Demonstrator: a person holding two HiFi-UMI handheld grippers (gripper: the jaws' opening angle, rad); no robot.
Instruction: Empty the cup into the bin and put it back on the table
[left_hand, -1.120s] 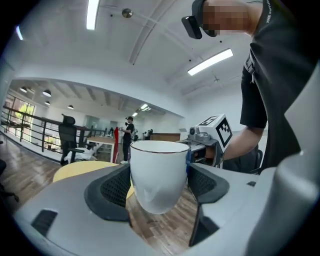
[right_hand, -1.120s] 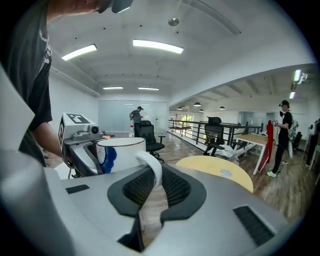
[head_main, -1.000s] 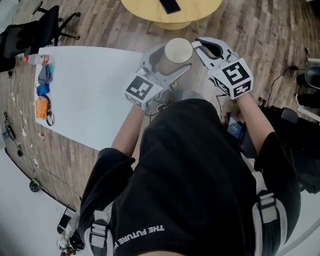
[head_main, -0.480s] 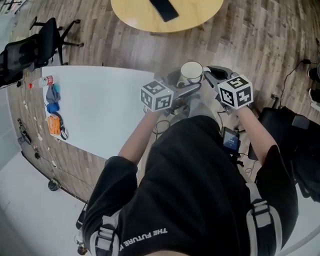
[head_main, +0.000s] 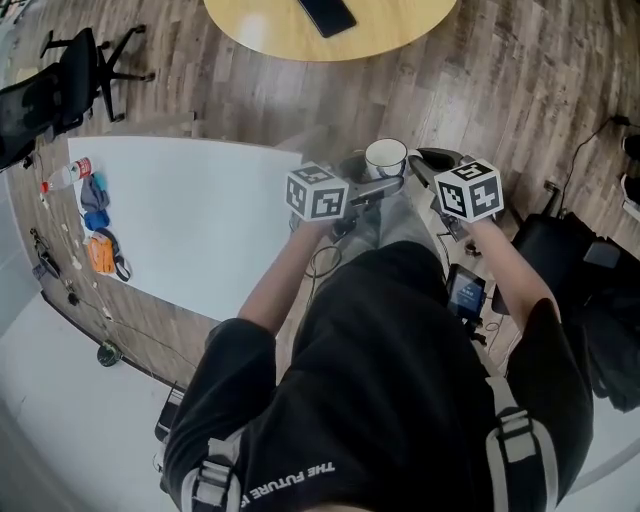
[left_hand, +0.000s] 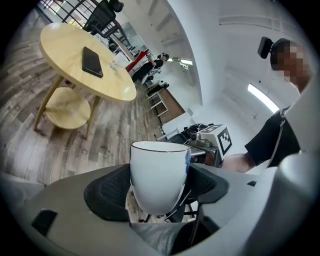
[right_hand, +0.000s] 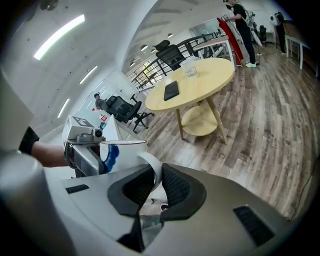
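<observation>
A white cup (head_main: 385, 158) is held upright over the wooden floor, in front of the person's body and off the right end of the white table (head_main: 190, 215). My left gripper (head_main: 376, 180) is shut on the cup's body; in the left gripper view the cup (left_hand: 159, 175) sits between the black pads. My right gripper (head_main: 418, 162) is shut on the cup's handle (right_hand: 152, 169), with the cup's body (right_hand: 124, 152) just beyond the jaws. The cup's inside is hidden. I see no bin.
A round wooden table (head_main: 400, 30) with a dark phone (head_main: 325, 14) stands ahead. A bottle (head_main: 62, 175) and blue and orange items (head_main: 98, 250) lie at the white table's left end. A black chair (head_main: 55, 85) stands far left. Cables and dark gear lie at the right.
Both grippers and the cup have come down and closer to the person's body. Each gripper keeps its hold on the cup.
</observation>
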